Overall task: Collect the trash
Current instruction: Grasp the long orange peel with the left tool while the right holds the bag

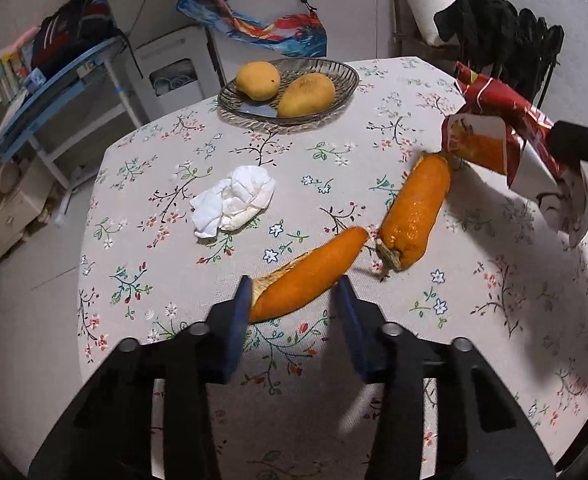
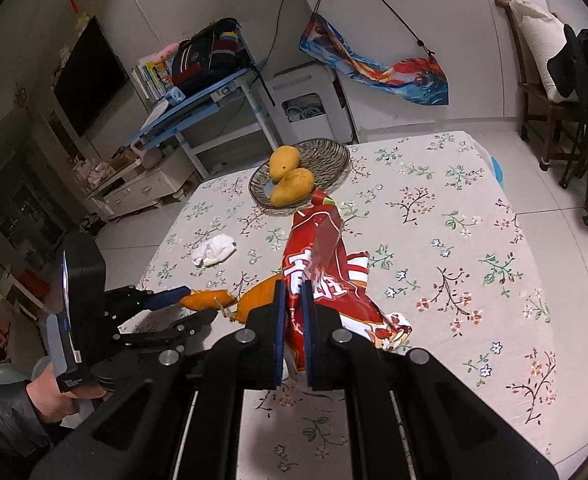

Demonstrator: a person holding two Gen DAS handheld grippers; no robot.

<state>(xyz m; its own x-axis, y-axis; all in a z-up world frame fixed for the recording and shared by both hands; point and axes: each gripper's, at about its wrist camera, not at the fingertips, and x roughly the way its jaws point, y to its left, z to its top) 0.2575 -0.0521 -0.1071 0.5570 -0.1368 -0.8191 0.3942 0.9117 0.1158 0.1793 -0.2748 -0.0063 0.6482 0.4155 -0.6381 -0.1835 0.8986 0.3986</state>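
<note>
Nearest, the left gripper (image 1: 294, 292) is straddling one orange peel (image 1: 308, 274) lying on the counter (image 1: 494, 320); whether its pads are pressing cannot be told. The right gripper (image 2: 292, 300) is clenching one red snack wrapper (image 2: 326, 280) above the cloth. Beyond are lying a second peel (image 1: 414, 208), one crumpled tissue (image 1: 233, 200), and two mangoes (image 1: 257, 80) in one glass dish (image 1: 346, 76).

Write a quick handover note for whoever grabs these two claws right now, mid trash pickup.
Right claw: shut on the red snack bag, lifted off the table.
Left claw: around the near orange peel; left pad touches, right pad apart.
On the tablecloth: second peel, crumpled tissue.
Mangoes are in the glass dish.
No bin in view.
</note>
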